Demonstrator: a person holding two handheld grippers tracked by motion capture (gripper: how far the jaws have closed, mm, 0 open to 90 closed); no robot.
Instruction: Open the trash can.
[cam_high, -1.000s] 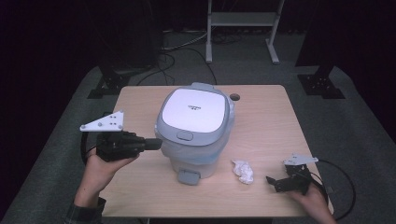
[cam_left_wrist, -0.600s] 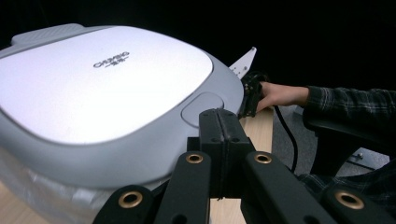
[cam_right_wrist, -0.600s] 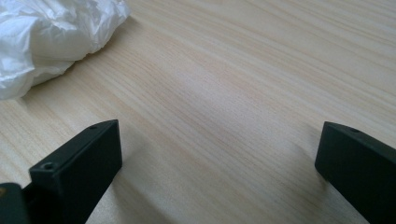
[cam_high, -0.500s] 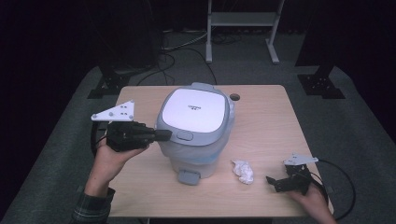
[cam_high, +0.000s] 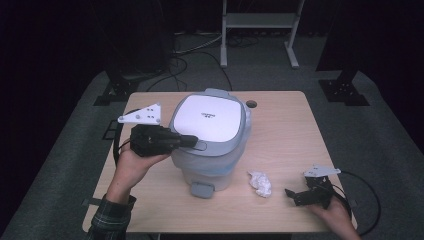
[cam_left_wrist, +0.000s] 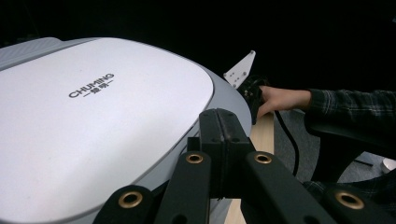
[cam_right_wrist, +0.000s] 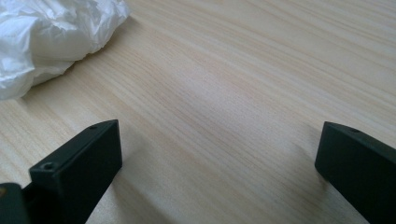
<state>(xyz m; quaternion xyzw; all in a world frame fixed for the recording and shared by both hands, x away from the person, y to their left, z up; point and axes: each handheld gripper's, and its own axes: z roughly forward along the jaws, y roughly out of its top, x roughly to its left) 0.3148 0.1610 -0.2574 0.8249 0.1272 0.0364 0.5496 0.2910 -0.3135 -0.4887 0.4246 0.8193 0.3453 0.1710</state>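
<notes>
Pedal bin (cam_high: 210, 140): one, white lid (cam_high: 207, 117) down. Left gripper (cam_high: 192, 141) jaws pressed together, empty, at lid edge. Right gripper (cam_high: 295, 196) jaws wide apart, empty, on table (cam_high: 285, 130). One crumpled tissue (cam_high: 260, 183) near it.

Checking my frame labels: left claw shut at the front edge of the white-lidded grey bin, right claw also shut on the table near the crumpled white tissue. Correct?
Not quite. The right claw is open: the right gripper view shows its jaws wide apart over bare light wooden table, near the crumpled white tissue. The left claw is shut at the white-lidded grey bin, as you said.
</notes>
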